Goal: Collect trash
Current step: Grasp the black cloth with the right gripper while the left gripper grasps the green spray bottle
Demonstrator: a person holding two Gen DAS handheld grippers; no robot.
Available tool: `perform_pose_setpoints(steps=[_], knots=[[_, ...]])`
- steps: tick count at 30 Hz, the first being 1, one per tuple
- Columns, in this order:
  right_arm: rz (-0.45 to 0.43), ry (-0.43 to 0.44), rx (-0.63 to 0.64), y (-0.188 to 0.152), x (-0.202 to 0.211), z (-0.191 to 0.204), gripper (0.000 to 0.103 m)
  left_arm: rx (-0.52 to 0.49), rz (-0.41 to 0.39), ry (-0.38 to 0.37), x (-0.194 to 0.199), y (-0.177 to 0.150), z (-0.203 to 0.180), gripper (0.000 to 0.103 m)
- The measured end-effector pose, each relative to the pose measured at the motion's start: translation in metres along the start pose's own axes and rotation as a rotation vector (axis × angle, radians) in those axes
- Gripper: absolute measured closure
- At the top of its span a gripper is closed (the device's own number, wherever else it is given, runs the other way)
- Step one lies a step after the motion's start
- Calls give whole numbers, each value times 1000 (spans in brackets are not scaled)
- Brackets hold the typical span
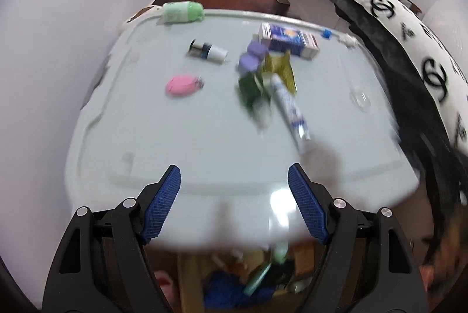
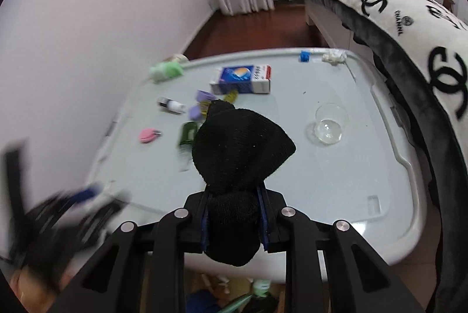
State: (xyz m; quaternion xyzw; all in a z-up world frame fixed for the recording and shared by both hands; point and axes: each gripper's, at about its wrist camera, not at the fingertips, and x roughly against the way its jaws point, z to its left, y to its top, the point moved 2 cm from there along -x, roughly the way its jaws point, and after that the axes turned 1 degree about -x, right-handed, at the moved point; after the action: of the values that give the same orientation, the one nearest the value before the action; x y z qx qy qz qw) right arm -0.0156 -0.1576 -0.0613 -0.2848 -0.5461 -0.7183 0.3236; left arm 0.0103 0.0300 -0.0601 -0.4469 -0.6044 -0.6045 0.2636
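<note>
Black knit fabric, a sock (image 2: pixel 239 143) by the look of it, bunches between the blue pads of the right gripper (image 2: pixel 234 222), which pinches it narrow near one end so the rest flops forward over the pale lid (image 2: pixel 351 175). That hold suits carrying it off to the bin (image 2: pixel 234 301) of rubbish glimpsed below the near edge at six o'clock.

In the left wrist view the left gripper (image 1: pixel 234 187) hangs wide and empty above the lid. More litter waits there: a toothpaste tube (image 1: pixel 288 108) at one o'clock, a pink case (image 1: pixel 181 84) at eleven, and a blue carton (image 1: pixel 289 42) beyond.
</note>
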Motion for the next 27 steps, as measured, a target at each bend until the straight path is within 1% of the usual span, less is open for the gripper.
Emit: perform_pose_setpoints(steps=[1, 3, 5, 6, 7, 10, 13, 14, 15, 16, 17, 18, 19, 20, 21, 22, 24, 27], knots=[[-25, 7, 7, -3, 12, -1, 78, 17, 13, -23, -15, 15, -2, 29], [-67, 13, 20, -9, 30, 2, 78, 56, 24, -20, -34, 32, -3, 29], [-98, 22, 23, -13, 43, 3, 78, 63, 32, -22, -53, 48, -9, 29], [-109, 29, 19, -13, 47, 1, 78, 70, 50, -32, -65, 55, -13, 29], [-120, 39, 13, -12, 50, -1, 78, 85, 72, -24, -76, 61, -15, 29], [-129, 76, -5, -9, 53, -6, 77, 95, 110, 18, -102, 72, -19, 29], [-129, 97, -18, -6, 53, -11, 77, 88, 155, 29, -123, 76, -24, 28], [-128, 107, -25, -5, 53, -12, 77, 88, 153, 11, -128, 76, -25, 27], [-129, 117, -31, -4, 53, -14, 77, 108, 140, -17, -128, 77, -25, 30], [-130, 125, -35, -3, 54, -14, 77, 115, 142, -28, -129, 78, -26, 33], [-131, 132, -38, -2, 53, -15, 77, 117, 133, -47, -128, 78, -27, 47], [-130, 139, -45, -2, 53, -16, 77, 111, 121, -50, -125, 79, -30, 60], [-128, 144, -50, -2, 53, -17, 77, 99, 115, -19, -122, 79, -32, 68], [-128, 143, -53, -2, 53, -17, 77, 84, 118, 18, -121, 80, -32, 68], [-129, 140, -56, -3, 54, -17, 77, 86, 140, 2, -122, 77, -31, 68], [-128, 148, -62, -2, 54, -17, 77, 97, 144, -10, -122, 76, -28, 68], [-132, 152, -65, -3, 56, -16, 77, 106, 144, -1, -118, 73, -21, 68], [-148, 138, -53, -2, 60, -13, 77, 111, 127, -19, -102, 70, -13, 68]])
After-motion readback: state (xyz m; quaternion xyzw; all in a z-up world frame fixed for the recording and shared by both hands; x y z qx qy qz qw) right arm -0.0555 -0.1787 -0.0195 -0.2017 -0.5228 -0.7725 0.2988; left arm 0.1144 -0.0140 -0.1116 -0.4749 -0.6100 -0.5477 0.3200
